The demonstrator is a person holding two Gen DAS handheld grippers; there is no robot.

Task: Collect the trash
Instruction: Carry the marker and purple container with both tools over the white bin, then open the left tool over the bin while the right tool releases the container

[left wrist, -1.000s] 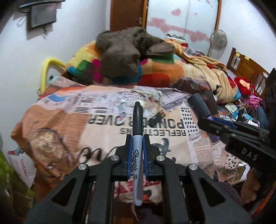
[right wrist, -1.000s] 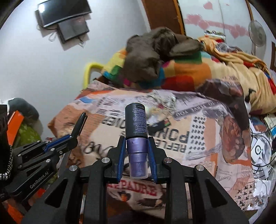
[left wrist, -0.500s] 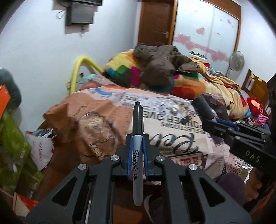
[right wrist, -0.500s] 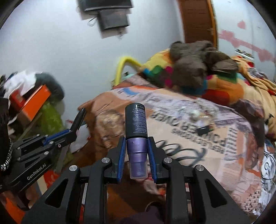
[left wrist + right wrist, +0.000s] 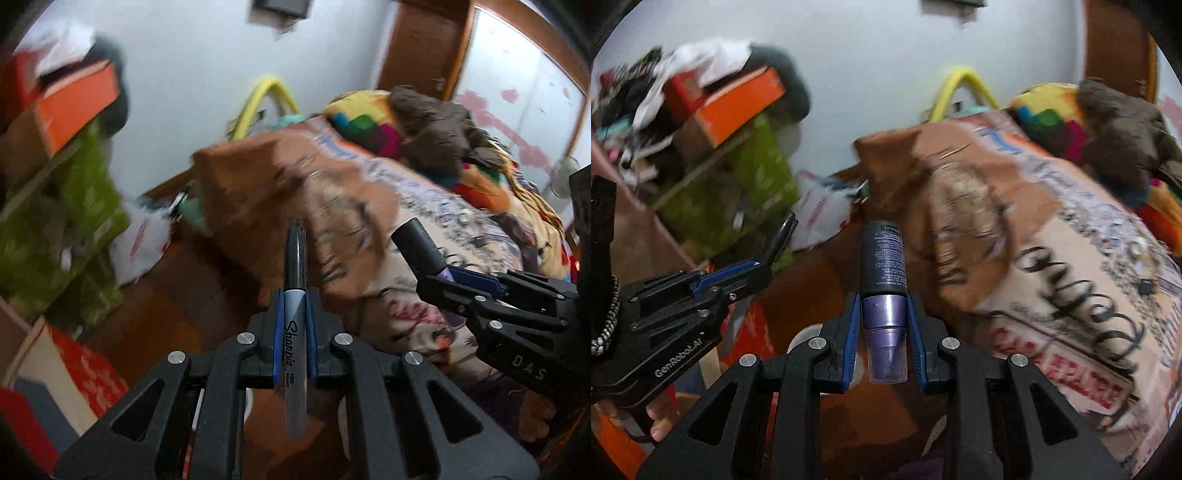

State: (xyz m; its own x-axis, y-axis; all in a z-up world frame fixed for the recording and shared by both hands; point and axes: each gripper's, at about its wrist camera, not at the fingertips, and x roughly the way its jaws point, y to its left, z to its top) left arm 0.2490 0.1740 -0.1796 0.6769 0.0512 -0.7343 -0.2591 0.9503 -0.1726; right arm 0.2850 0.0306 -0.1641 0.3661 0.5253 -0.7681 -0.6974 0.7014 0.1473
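My left gripper (image 5: 294,314) is shut on a black Sharpie marker (image 5: 295,332) that points forward, held in the air over the brown floor beside the bed. My right gripper (image 5: 883,325) is shut on a dark spray bottle with a purple cap (image 5: 882,295), cap end toward the camera. The right gripper with the bottle (image 5: 421,247) also shows at the right of the left wrist view. The left gripper with the marker (image 5: 779,236) shows at the left of the right wrist view. A white plastic bag (image 5: 140,240) lies on the floor by the bed corner.
The bed with a newspaper-print cover (image 5: 369,221) fills the right, with small items, colourful blankets and a brown garment (image 5: 436,125) on it. Green bags (image 5: 74,221) and orange boxes (image 5: 77,107) are stacked at left. A yellow hoop (image 5: 262,96) leans on the wall.
Both grippers, still holding the marker and the bottle, have swung left away from the bed top toward the floor, the white bag and the stacked clutter. The view is motion-blurred.
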